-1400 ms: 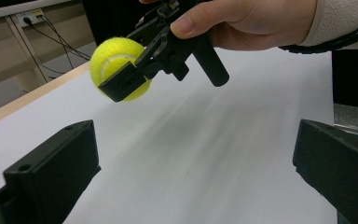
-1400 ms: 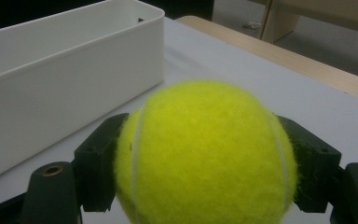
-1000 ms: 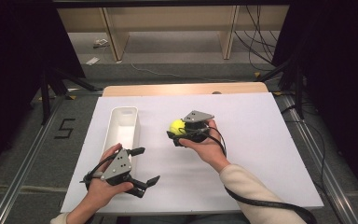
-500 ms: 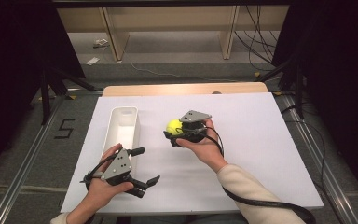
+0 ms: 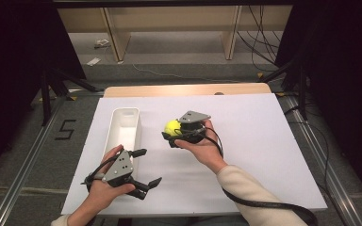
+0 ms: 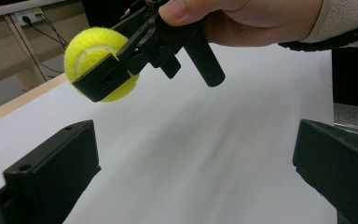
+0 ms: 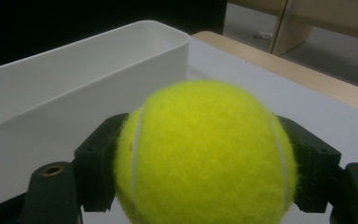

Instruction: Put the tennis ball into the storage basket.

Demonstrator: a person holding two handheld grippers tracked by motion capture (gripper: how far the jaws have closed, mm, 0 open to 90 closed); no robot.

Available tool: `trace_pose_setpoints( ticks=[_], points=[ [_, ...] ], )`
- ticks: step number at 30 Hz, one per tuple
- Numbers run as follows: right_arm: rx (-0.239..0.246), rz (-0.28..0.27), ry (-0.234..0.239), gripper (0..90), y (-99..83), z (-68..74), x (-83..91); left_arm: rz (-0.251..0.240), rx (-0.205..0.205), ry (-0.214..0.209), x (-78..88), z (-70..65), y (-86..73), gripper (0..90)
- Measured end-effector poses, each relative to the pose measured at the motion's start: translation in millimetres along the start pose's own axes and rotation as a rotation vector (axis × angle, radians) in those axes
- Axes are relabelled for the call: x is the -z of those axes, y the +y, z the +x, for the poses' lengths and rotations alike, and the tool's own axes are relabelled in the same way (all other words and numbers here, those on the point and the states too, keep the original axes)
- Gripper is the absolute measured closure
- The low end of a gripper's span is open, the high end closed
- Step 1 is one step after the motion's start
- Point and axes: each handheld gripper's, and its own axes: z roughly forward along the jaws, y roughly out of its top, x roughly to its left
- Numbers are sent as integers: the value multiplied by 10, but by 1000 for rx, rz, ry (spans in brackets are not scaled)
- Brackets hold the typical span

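A yellow tennis ball (image 5: 172, 127) is clamped between the jaws of my right gripper (image 5: 171, 132), held above the white table cover near its middle. In the right gripper view the ball (image 7: 205, 154) sits between both black jaws, with the white bin (image 7: 74, 88) just behind it. In the left gripper view the ball (image 6: 100, 63) and the right gripper (image 6: 112, 74) hang in the air ahead of me. My left gripper (image 5: 146, 167) rests near the table's front left, open, its jaws wide apart with nothing between them.
A long white bin (image 5: 125, 129) lies left of the ball, its long side running away from me. The white cover (image 5: 264, 141) spans the tabletop, with a wooden edge (image 5: 188, 89) at the back. A black cable (image 5: 264, 205) trails from the right gripper along the sleeve.
The right gripper has carried the ball slightly leftward, toward the bin. The left gripper has stayed still.
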Motion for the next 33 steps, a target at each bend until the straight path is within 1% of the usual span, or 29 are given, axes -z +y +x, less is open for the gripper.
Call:
trace_pose_setpoints(
  ticks=[10,16,33],
  points=[
    [2,-5,8,259,40,28,-14,0,-2,0,-3,-2,0,0],
    [7,-3,20,259,58,58,-38,0,-2,-1,-5,-4,-1,0],
    [16,-10,29,259,98,98,-61,1,-2,-2,-8,-7,-2,0]
  ],
)
